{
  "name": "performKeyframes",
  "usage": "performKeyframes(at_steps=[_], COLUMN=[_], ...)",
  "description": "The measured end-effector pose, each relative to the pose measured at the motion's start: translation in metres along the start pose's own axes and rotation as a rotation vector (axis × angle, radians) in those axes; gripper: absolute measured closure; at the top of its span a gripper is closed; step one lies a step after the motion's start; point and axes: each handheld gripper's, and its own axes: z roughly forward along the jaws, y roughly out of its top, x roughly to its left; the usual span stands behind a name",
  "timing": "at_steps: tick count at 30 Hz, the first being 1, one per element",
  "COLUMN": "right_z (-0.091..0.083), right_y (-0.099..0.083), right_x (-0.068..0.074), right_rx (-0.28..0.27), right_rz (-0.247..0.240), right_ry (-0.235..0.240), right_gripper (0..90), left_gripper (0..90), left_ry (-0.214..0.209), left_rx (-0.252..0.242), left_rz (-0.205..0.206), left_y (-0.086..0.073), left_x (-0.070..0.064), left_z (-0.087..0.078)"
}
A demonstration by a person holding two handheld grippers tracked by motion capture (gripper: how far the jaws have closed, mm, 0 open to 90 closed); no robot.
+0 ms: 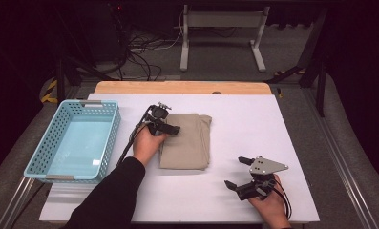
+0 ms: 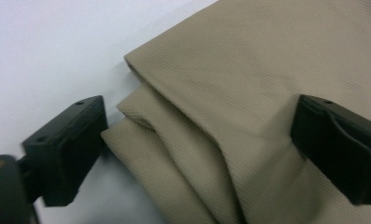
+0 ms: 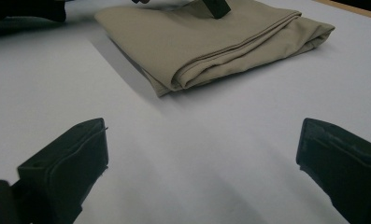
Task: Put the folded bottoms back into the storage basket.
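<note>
White rectangular tabletop (image 1: 273,124): bare from centre out to 3 o'clock and along the near edge. Light-blue perforated plastic basket (image 1: 51,143) at 9 o'clock, nothing inside. Folded tan cloth (image 1: 187,140) at centre, layered edges fanned on its left side. Left gripper (image 1: 164,125) at the cloth's 10 o'clock corner, jaws wide, one on the table beside the folds, one over the cloth. Right gripper (image 1: 237,172) at 5 o'clock, jaws wide, holding nothing, well apart from the cloth.
</note>
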Motion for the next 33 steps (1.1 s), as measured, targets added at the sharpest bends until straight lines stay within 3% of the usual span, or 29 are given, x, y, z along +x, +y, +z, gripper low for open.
performKeyframes(at_steps=[6, 8, 9, 11, 13, 14, 17, 33], right_z=[-0.001, -0.001, -0.001, -0.001, -0.001, -0.001, -0.001, -0.001], right_y=[0.000, 0.000, 0.000, 0.000, 0.000, 0.000, 0.000, 0.000], right_x=[-0.001, 0.000, 0.000, -0.001, -0.001, -0.001, -0.001, -0.001], right_rx=[-0.009, -0.009, -0.007, -0.009, -0.010, -0.010, -0.009, -0.010], right_rz=[0.005, 0.007, 0.006, 0.005, 0.008, 0.008, 0.007, 0.015], right_ry=[0.007, 0.009, 0.010, 0.010, 0.013, 0.013, 0.014, 0.015], right_gripper=[2.8, 2.8, 2.8, 2.8, 2.8, 2.8, 2.9, 3.0], left_gripper=[24.0, 35.4, 35.4, 44.8, 60.0, 64.5, 68.5, 72.8], left_ry=[-0.035, -0.052, -0.062, -0.087, -0.140, -0.140, -0.172, -0.157], left_rx=[-0.005, -0.006, -0.006, -0.004, 0.001, 0.001, 0.007, 0.016], left_rz=[0.028, 0.032, 0.041, 0.042, 0.026, 0.026, 0.019, 0.040], left_y=[0.001, 0.001, 0.001, 0.002, 0.002, 0.002, 0.002, 0.006], left_x=[-0.005, -0.007, -0.008, -0.010, -0.011, -0.011, -0.010, -0.013], left_z=[-0.004, -0.005, -0.005, -0.006, -0.006, -0.006, -0.006, -0.009])
